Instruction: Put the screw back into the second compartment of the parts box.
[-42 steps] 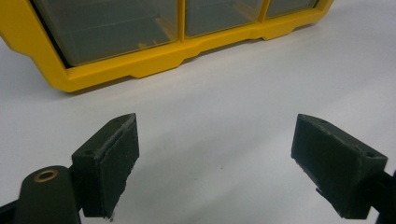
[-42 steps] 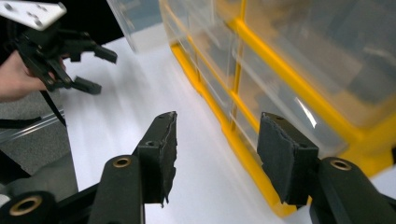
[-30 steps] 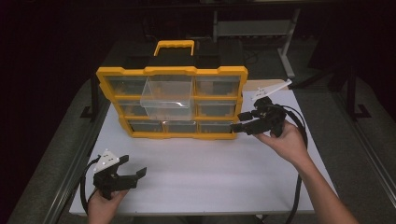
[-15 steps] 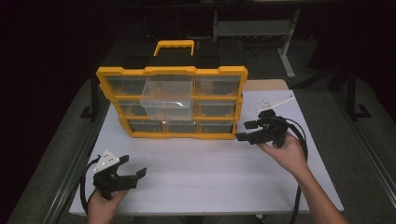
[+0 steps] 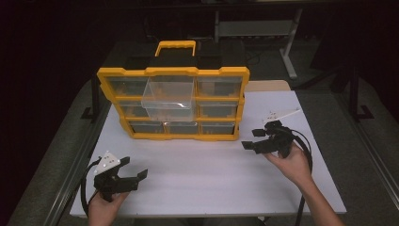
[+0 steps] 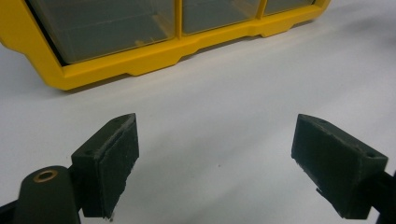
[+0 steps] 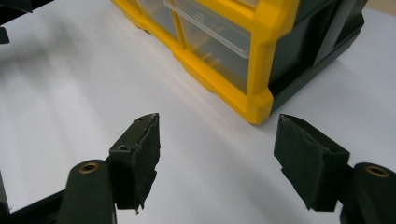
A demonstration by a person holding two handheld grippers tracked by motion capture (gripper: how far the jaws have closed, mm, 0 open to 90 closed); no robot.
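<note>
A: Where is the box (image 5: 173, 101) now?

B: It stands in the upper middle of the high view, on the white table (image 5: 207, 179). It is yellow with see-through drawers. One clear drawer (image 5: 169, 96), in the middle near the top, sticks out toward us.

A: What has changed?

B: A second ago the right gripper (image 5: 258, 139) was up by the right edge of the box. Now it is lower in the frame, off to the right, down by the table. Its jaws have just been opening, and nothing is between them. It has let go.

A: So what does that mean?

B: I think the right hand is done with the box for now. The drawer is out just as far as before, so it looks like the pulling part is over.

A: And the left gripper (image 5: 131, 173)?

B: It sits in the lower left of the high view, same spot as before. Its jaws are wide apart and hold nothing.

A: Do the close views show more?

B: Yes. The right gripper view shows the box corner (image 7: 258, 105) near, at the top right, and its black back. The left gripper view shows the bottom rim (image 6: 154, 63) across the top. The high view alone shows the handle (image 5: 175, 46) and the pulled-out drawer whole.
</note>
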